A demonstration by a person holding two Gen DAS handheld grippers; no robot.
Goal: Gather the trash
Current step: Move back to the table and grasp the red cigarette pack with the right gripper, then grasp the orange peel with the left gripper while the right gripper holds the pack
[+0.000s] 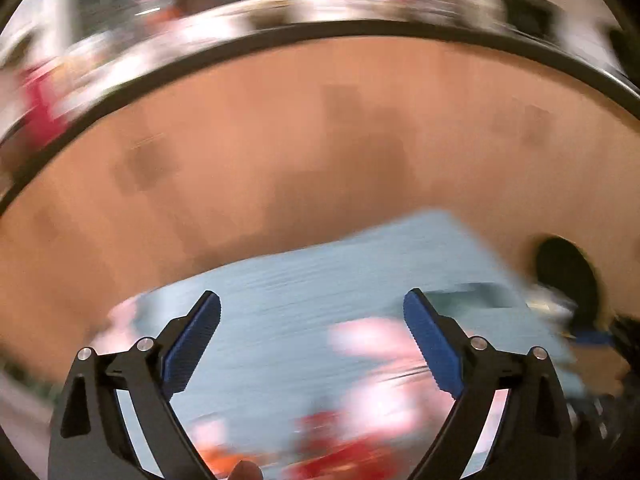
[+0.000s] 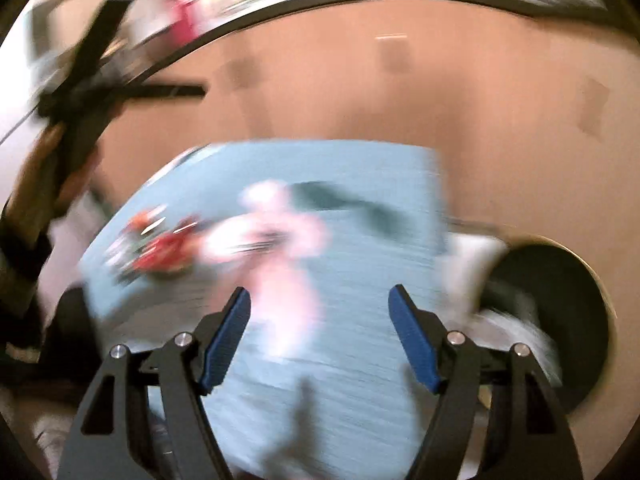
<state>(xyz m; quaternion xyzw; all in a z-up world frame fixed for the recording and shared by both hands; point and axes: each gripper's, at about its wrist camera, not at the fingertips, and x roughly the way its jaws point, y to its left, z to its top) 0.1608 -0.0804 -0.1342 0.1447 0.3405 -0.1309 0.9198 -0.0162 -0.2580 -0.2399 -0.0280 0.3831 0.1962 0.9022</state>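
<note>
Both views are strongly blurred, so details are uncertain; the trash lies on a light blue mat (image 2: 352,320) spread on the round wooden counter (image 2: 340,92); a pale pink-white crumpled piece (image 2: 276,236) is near the middle of the mat, and a red and orange heap (image 2: 160,248) is just beside it, toward the left in the right wrist view. The right gripper (image 2: 320,336) has its fingers apart with nothing between them, and it hovers over the mat, pointing toward the pink piece; the left gripper (image 1: 312,340) also has its fingers wide apart and empty, with the same pink piece (image 1: 384,356) low between them in its view. A dark round opening (image 2: 560,320) in the counter at the mat's right side is probably where trash goes; I cannot be sure. To do this step well, I judge one hand should slow down, centre the fingers on a single piece, and press low so the thin wrapper does not slip away.
</note>
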